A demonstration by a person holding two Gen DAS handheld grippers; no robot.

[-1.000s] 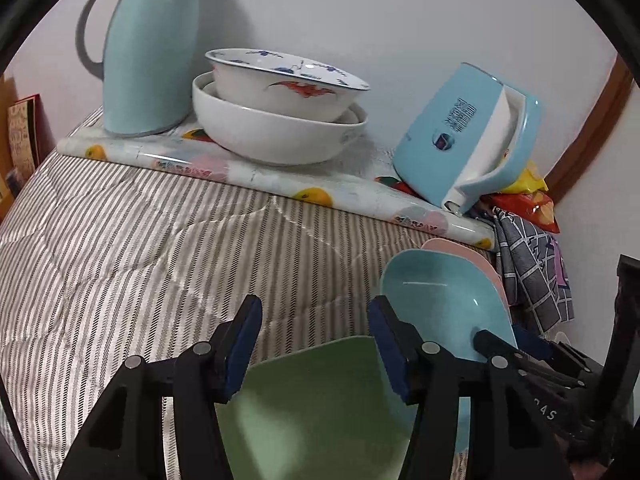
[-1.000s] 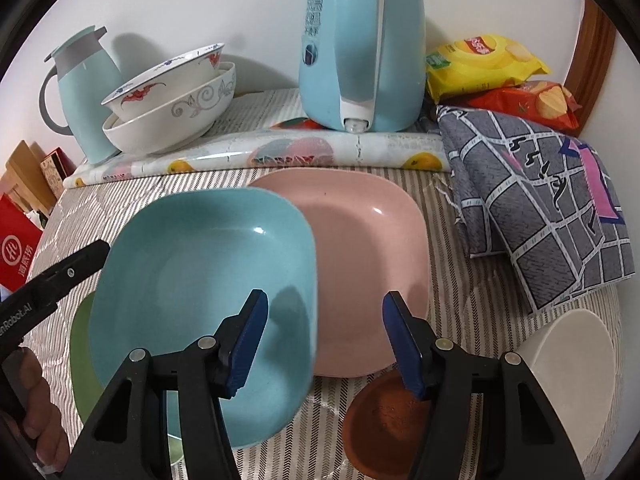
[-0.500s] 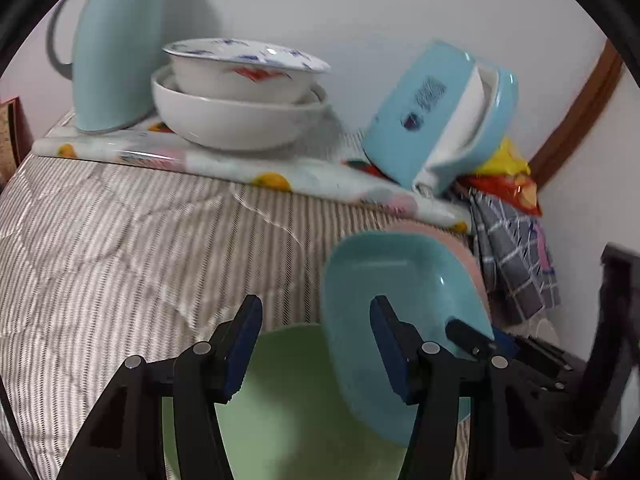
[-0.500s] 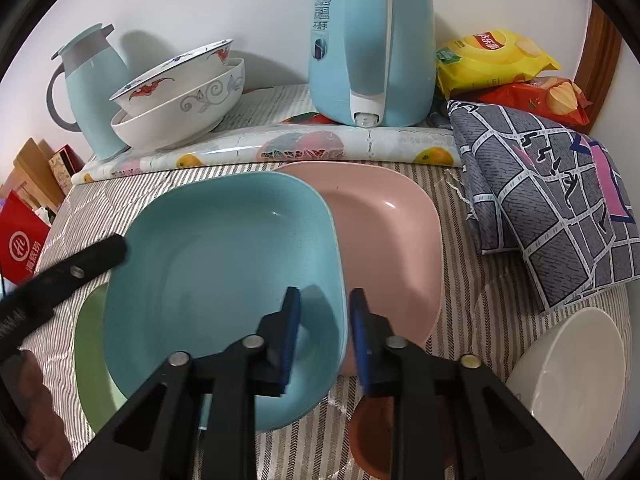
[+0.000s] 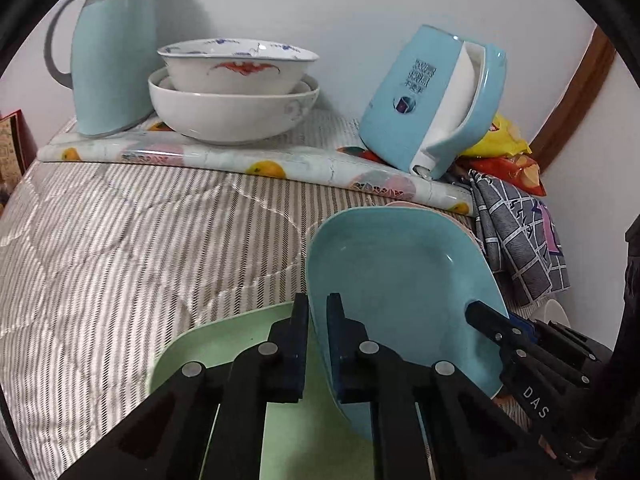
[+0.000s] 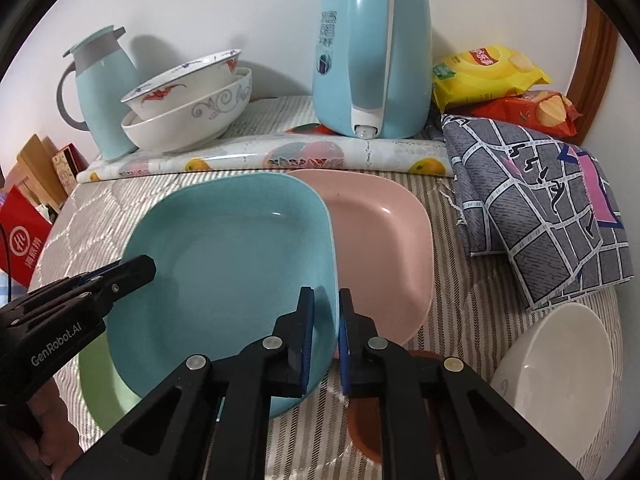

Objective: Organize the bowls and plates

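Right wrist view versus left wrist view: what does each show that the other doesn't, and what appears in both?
Only the right wrist view shows the brown dish, the red box and most of the white bowl. The left wrist view shows nothing unique, though it shows far more of the green plate. Both show the blue plate with both hand-held grippers, right and left, clamped on its rim, the pink plate, kettle, thermos and stacked bowls.

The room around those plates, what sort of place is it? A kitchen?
Probably a lived-in room at home, not a proper kitchen. The dishes sit on a striped quilted cover, like bedding, beside an electric kettle, snack bags and a folded cloth against a plain wall.
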